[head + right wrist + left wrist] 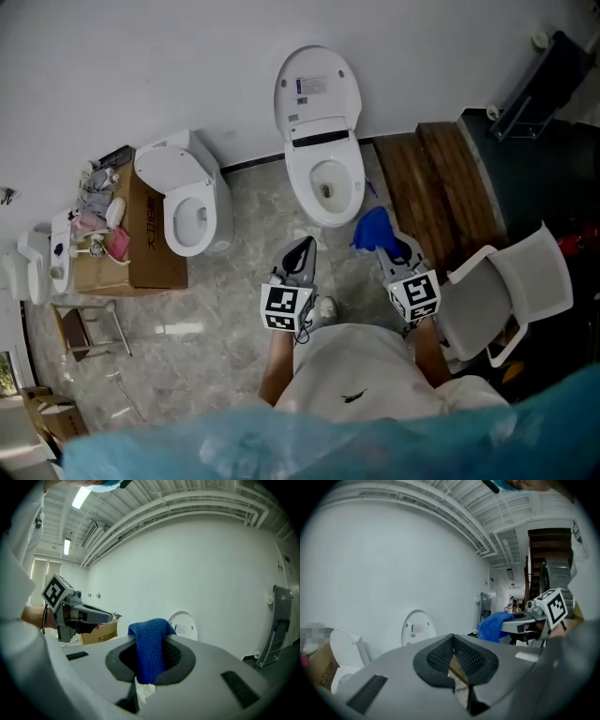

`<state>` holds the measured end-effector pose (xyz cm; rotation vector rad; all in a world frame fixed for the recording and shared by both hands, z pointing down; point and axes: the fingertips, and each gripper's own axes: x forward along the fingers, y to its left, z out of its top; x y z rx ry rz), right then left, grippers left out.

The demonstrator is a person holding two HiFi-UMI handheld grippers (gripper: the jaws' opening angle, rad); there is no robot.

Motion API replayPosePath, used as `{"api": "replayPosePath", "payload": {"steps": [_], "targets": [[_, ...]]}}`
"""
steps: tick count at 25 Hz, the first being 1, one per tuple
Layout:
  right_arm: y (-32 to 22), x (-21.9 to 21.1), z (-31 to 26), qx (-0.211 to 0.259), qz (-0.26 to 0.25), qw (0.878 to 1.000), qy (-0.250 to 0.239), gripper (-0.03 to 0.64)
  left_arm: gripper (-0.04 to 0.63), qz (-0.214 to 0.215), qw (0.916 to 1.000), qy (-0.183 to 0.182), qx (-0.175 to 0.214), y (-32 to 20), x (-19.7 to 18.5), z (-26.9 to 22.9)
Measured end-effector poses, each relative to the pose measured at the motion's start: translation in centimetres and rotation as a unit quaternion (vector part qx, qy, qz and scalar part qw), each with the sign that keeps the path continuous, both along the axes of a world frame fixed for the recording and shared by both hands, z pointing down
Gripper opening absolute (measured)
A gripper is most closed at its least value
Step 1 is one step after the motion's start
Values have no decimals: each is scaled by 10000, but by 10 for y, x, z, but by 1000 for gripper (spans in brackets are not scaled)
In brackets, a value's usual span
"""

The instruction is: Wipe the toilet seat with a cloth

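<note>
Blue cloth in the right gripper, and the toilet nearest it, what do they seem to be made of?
Blue cloth: soft knitted or microfibre fabric, matte, judging by its ribbed weave and limp drape. Toilet: probably glazed ceramic, parts perhaps plastic; smooth, glossy white.

The blue cloth (149, 656) in the right tool (151, 637) is a rough, ribbed knit, matt. The left tool (453, 639) is matt grey plastic with black meshed pads. The toilet (323, 173) is smooth, glossy white. The floor (234, 319) around it is polished and stone-like. Right of the toilet lie brown wood planks (441, 183), left of it a cardboard box (155, 239).
</note>
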<state>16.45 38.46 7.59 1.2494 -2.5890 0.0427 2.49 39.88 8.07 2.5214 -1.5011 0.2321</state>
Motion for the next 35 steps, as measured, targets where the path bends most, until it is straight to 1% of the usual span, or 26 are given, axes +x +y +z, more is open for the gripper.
{"api": "replayPosePath", "payload": {"steps": [9,19,25,32,35], "targets": [[-44,-21,7,-7,93,10000,35,25,9,154,9999,25,5,-48,-17,7],[-99,-20,18,-82,61,9999,-38,25,9,101,9999,-64,-59,-100,-17,19],[-164,-11,33,-185,-71,9998,-97,25,9,-28,9998,-90,-176,-162,-5,34],[-255,-1,52,-483,-348,9982,-96,25,9,-253,9988,-152,-392,-247,11,49],[-295,5,61,-653,-494,9966,-72,25,9,-426,9975,-194,-534,-284,17,55]]}}
